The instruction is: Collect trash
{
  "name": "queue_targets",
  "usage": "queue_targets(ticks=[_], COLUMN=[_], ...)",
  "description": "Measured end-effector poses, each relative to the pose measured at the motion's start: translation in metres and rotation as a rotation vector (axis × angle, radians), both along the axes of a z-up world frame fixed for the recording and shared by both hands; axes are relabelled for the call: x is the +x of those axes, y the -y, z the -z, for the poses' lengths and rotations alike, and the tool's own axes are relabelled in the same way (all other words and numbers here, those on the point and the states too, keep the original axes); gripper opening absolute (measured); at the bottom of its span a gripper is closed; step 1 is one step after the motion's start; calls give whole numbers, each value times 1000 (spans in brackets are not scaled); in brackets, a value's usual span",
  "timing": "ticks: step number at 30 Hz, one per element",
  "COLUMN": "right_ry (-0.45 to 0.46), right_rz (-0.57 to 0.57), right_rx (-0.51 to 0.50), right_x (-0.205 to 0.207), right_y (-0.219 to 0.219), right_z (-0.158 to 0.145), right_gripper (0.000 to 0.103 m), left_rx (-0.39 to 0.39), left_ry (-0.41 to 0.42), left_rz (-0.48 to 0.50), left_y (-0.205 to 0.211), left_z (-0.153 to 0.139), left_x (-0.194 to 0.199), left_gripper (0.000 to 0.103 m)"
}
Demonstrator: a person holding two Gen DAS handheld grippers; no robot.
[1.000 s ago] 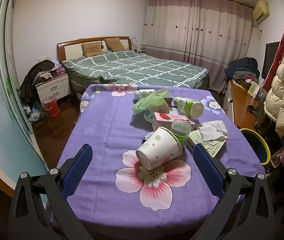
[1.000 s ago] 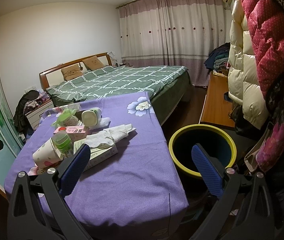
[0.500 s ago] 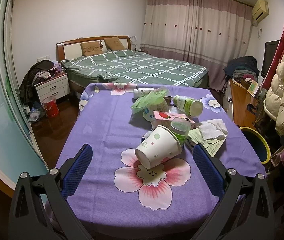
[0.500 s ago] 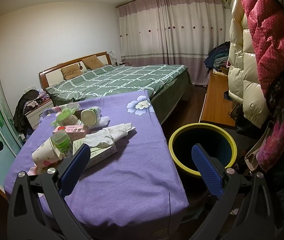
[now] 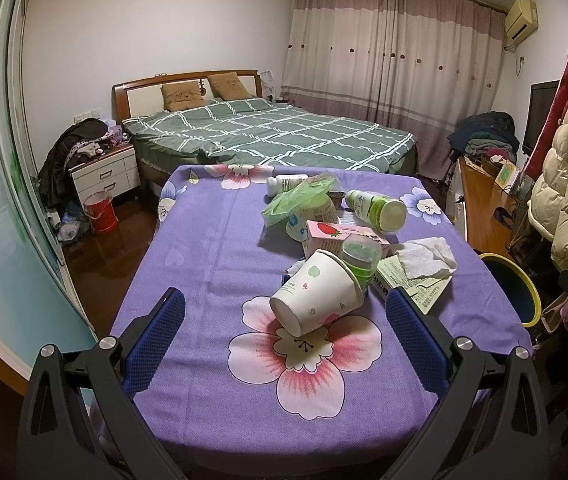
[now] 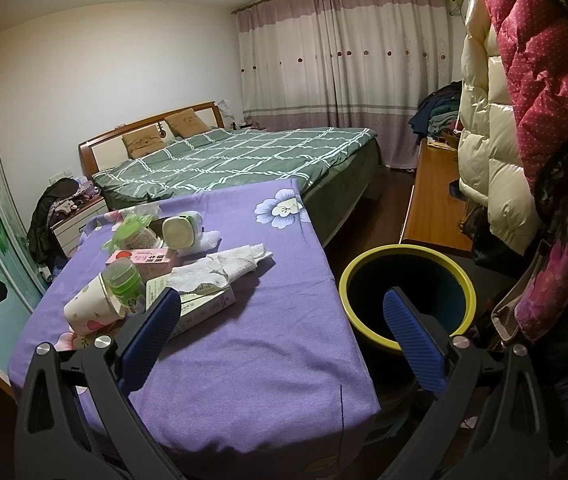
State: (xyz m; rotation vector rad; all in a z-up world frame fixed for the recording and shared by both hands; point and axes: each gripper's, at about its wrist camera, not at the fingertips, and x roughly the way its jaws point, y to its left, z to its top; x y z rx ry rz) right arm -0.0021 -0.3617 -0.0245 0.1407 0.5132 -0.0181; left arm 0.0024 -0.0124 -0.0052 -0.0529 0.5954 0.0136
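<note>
Two tongs, both spread wide and grasping nothing, face a table [image 5: 188, 240] draped in a purple flowered cloth. The left tongs [image 5: 284, 336] hang over the near edge, aligned with a toppled paper cup [image 5: 317, 294] that lies on its side with its base toward the camera, which makes it the likeliest first pick. The trash forms one cluster right of the table's centre: behind the cup, a clear green-tinted cup [image 5: 359, 258] leans against a pink strawberry carton [image 5: 343, 238]; farther off lie a green plastic bag [image 5: 299, 196] over a white tub, a green-labelled bottle [image 5: 377, 210] on its side, and a smaller white bottle [image 5: 285, 184] at the far end. To the right, a crumpled tissue [image 5: 427, 256] rests on a flat printed box [image 5: 411, 284]. The right tongs [image 6: 282, 342] are held over the table's near right corner, between the clutter and a yellow-rimmed bin [image 6: 407, 300] standing on the floor just beside the table; this placement suits short transfers from cloth to bin. The bin's visible interior appears dark, with no item discernible, so collection seems not yet begun.
</note>
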Motion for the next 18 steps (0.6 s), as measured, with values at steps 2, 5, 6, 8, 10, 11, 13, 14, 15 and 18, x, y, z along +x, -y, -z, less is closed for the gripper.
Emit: queue_targets(ticks=[2, 5, 6, 8, 10, 11, 13, 14, 15, 18], right_ry=[1, 0, 0, 0, -1, -2, -3, -3, -3, -4], right_rz=[1, 0, 0, 0, 0, 0, 0, 0, -1, 0], right_rx=[0, 0, 0, 0, 0, 1, 2, 2, 2, 3], right_x=[0, 0, 0, 0, 0, 0, 1, 0, 1, 1], right_y=[0, 0, 0, 0, 0, 0, 0, 0, 1, 1], right_z=[0, 0, 1, 0, 0, 1, 1, 1, 1, 1], right_gripper=[97, 97, 97, 97, 97, 97, 97, 97, 97, 97], left_rx=[0, 0, 0, 1, 1, 1, 1, 2, 2, 3], left_ry=[-1, -1, -2, -4, -4, -4, -4, -6, -5, -11], left_rz=[0, 1, 1, 2, 2, 2, 2, 2, 1, 2], left_y=[0, 0, 0, 2, 2, 3, 2, 3, 2, 7], left_z=[0, 0, 0, 4, 6, 6, 4, 6, 4, 19], left_x=[0, 0, 0, 1, 2, 2, 2, 2, 2, 2], left_gripper=[99, 99, 99, 99, 99, 99, 99, 99, 99, 99])
